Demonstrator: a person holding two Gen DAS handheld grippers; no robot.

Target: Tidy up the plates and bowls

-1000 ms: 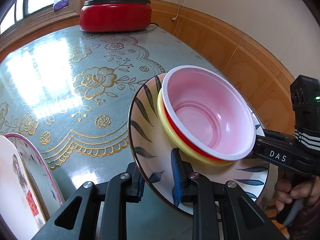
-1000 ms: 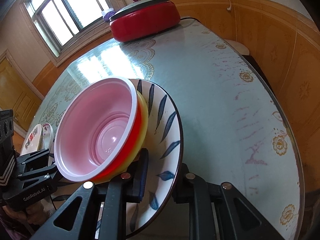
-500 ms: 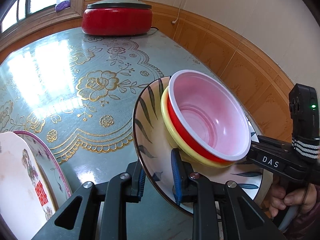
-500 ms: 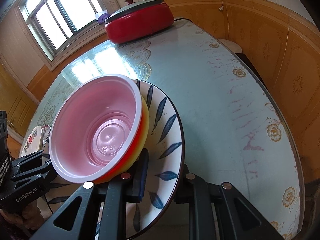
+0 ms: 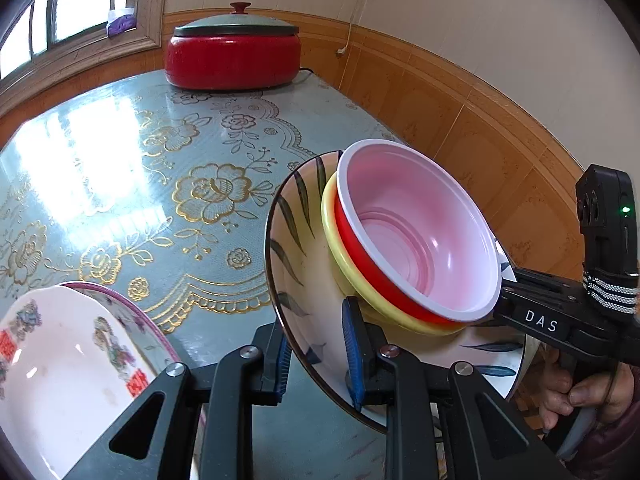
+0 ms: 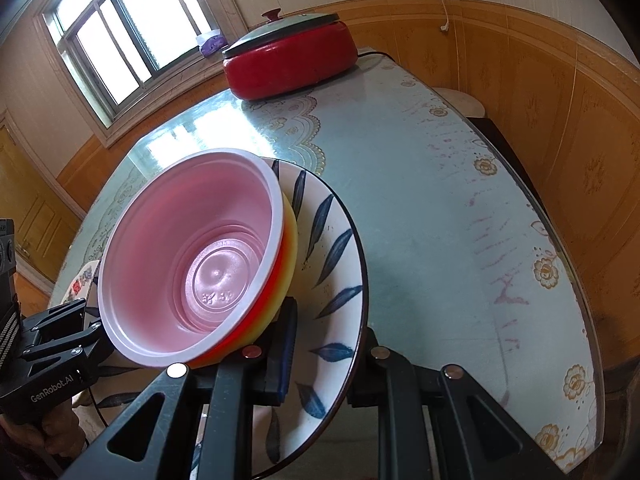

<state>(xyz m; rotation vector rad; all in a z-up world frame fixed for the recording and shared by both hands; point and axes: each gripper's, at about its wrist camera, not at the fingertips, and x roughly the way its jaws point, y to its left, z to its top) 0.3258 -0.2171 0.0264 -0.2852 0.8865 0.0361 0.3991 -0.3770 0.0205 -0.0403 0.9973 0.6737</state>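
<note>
**Grippers lift loaded plate clear of table**

Left gripper (image 5: 316, 354) and right gripper (image 6: 324, 356) each clamp opposite rims of the leaf-patterned plate (image 5: 298, 248), carrying nested red bowl (image 5: 416, 232) and yellow bowl (image 5: 352, 264). Plate has risen above the table (image 5: 160, 184); transfer under way, placement pending.

Pot: red cooker (image 5: 233, 58) with grey lid, far table end
Table (image 6: 420, 216): floral cloth under glass
Window (image 6: 116, 36): bright, behind

Mid table (image 5: 120, 168) is bare, w/ room to pass. Red cooker (image 5: 234, 56) blocks the far end by the window; stacked floral plates (image 5: 72, 360) sit near-left. Panelled wall (image 5: 460, 120) hems the right edge.
</note>
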